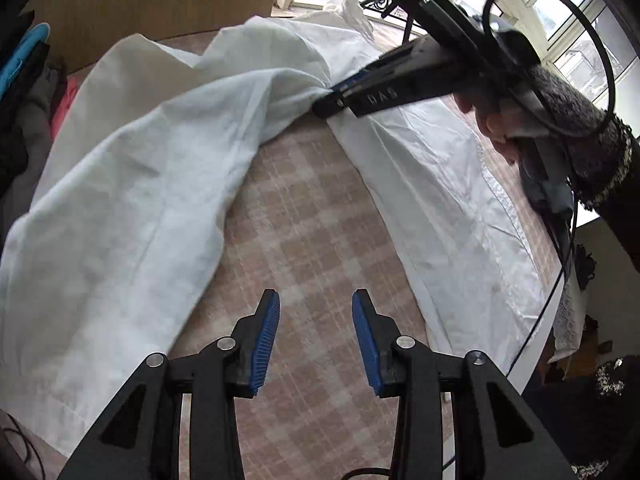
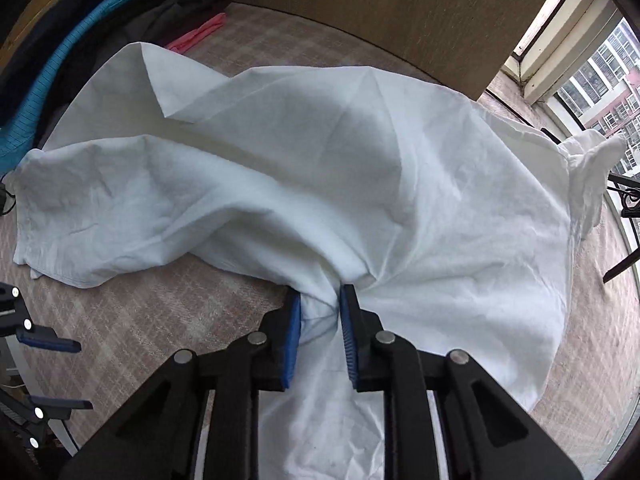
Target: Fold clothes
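Observation:
A large white garment lies crumpled across a pink checked surface. My right gripper is shut on a bunched fold of the garment, which puckers into creases around the blue pads. In the left wrist view the right gripper pinches that fold at the garment's middle, held by a hand in a dark fuzzy sleeve. My left gripper stands open over bare checked surface between two white stretches, with nothing between its fingers.
A pile of other clothes, blue, dark and pink, sits at the far left edge. A brown wooden panel backs the surface. Windows are on the right. A black cable hangs by the right hand.

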Motion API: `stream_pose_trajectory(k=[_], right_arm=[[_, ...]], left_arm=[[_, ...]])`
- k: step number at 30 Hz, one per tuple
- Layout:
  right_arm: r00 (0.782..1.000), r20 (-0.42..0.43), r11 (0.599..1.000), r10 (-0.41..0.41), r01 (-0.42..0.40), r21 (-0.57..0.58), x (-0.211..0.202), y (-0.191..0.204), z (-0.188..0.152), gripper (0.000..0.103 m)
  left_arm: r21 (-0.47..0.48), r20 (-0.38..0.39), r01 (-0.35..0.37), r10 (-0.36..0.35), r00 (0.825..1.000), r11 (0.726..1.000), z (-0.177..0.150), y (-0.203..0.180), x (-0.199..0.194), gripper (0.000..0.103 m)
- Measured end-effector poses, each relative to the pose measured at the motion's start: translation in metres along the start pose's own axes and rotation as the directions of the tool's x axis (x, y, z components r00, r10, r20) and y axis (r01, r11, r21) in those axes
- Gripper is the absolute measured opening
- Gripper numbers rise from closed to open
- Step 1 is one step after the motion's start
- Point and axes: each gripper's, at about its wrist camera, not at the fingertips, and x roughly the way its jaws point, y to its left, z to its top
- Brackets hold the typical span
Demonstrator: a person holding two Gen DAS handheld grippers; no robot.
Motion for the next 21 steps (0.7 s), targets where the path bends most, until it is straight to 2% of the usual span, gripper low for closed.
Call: stream_pose_trajectory(k=[3, 4, 7, 13, 17, 18, 19, 20, 21], right_arm=[[0.998, 0.041, 0.997, 0.049, -0.052, 0.065, -0.013, -0.014, -0.006, 0.014], [0.997, 0.054, 0.994, 0.063, -0.068, 0.084, -0.017, -0.017, -0.008, 0.014], [0.995, 0.060, 0.990, 0.082, -0.088, 0.108, -0.022, -0.023, -0.009, 0.014], [0.995, 0.062, 0.992, 0.077, -0.083, 0.094, -0.024, -0.021, -0.005, 0.014], [0.992, 0.076, 0.989, 0.097, -0.105, 0.101, -0.028, -0.024, -0.003, 0.014], [0.992, 0.079, 0.989, 0.102, -0.110, 0.103, -0.030, -0.025, -0.003, 0.014], [0.991, 0.082, 0.988, 0.108, -0.116, 0.104, -0.032, -0.027, -0.003, 0.014], [0.990, 0.085, 0.987, 0.112, -0.121, 0.108, -0.034, -0.029, -0.003, 0.014], [0.989, 0.089, 0.986, 0.115, -0.125, 0.112, -0.035, -0.031, -0.002, 0.014]], left_arm=[[-0.002, -0.028, 0.067, -0.067, 0.997, 0.998, -0.026, -0.025, 0.013, 0.036], [0.004, -0.017, 0.076, -0.076, 0.997, 0.997, -0.030, -0.032, 0.013, 0.041], [-0.023, -0.032, 0.155, -0.156, 0.987, 0.988, -0.031, -0.039, 0.020, 0.042], [-0.009, -0.046, 0.128, -0.128, 0.991, 0.992, -0.040, -0.050, 0.022, 0.040], [0.078, -0.034, 0.099, -0.097, 0.995, 0.992, -0.043, -0.070, 0.027, 0.035], [0.102, -0.027, 0.087, -0.085, 0.996, 0.991, -0.043, -0.074, 0.028, 0.033], [0.124, -0.030, 0.080, -0.077, 0.997, 0.989, -0.044, -0.079, 0.030, 0.020], [0.127, -0.031, 0.084, -0.080, 0.996, 0.988, -0.044, -0.079, 0.031, 0.002], [0.124, -0.030, 0.089, -0.086, 0.996, 0.988, -0.045, -0.079, 0.031, 0.001]])
